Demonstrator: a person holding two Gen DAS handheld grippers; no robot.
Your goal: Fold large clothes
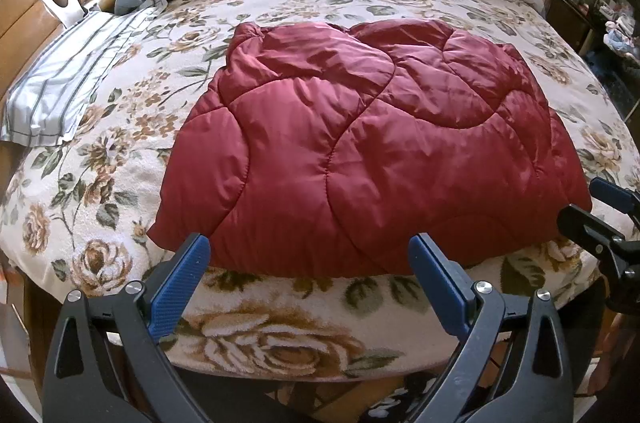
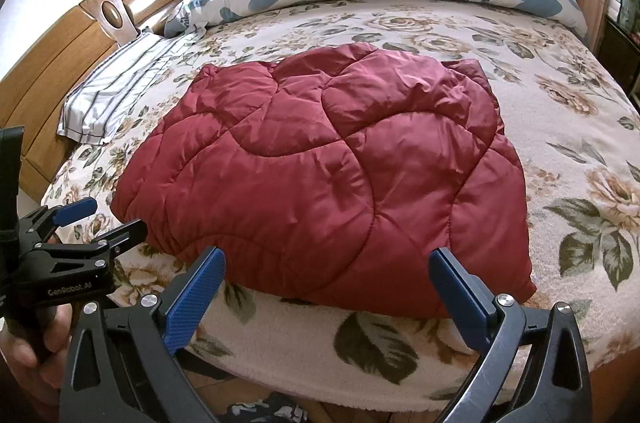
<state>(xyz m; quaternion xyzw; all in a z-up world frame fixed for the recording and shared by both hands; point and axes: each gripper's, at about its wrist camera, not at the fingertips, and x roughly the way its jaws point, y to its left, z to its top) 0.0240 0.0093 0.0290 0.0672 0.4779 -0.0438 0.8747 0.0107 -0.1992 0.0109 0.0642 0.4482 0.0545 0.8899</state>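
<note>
The red quilted jacket [image 1: 360, 151] lies folded into a puffy block on the floral bed cover [image 1: 120, 127], its near edge close to the bed's front edge, bare cover on every side. The left gripper [image 1: 308, 263] and right gripper [image 2: 326, 275] hover at that edge, fingers spread apart, empty

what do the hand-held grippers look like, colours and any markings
Both match. The left hand-held gripper and right hand-held gripper each have black plastic arms with triangular cut-outs and silver round pivot bolts, ending in flat blue fingers with a fine ribbed texture. Seen from the right wrist view, the left one's black body carries small pale "GenRobot.AI" lettering. No cables or sleeves are visible.
</note>
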